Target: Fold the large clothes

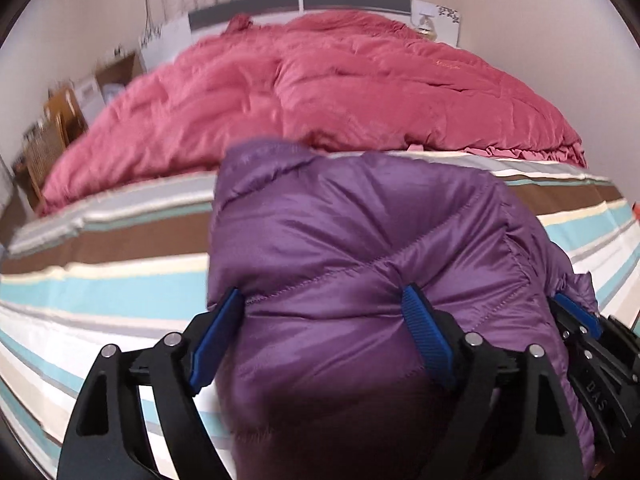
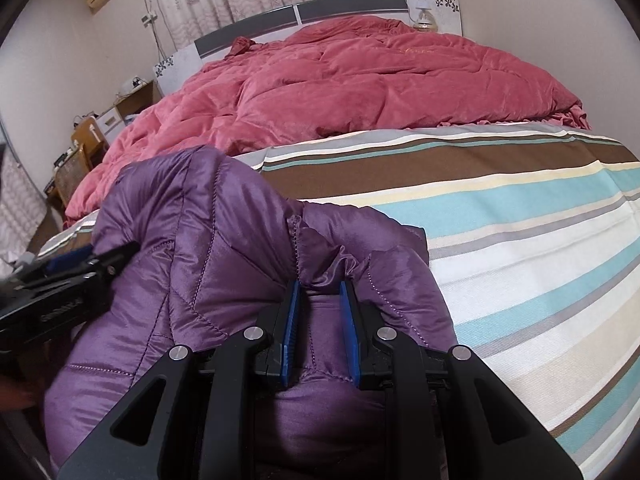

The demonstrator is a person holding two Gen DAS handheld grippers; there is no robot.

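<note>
Seemingly light and slippery, the puffy purple jacket (image 1: 360,280) bulges between the left tool (image 1: 324,328)'s wide-spread fingers, above the striped bed (image 1: 100,280). Rightward, the right tool (image 2: 320,320) pinches a seam fold; stitched edges grip best.

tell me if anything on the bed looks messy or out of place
The pink quilt lies rumpled in a heap below the headboard rather than spread flat. The purple puffer jacket is bunched, but both grippers are handling it.
</note>
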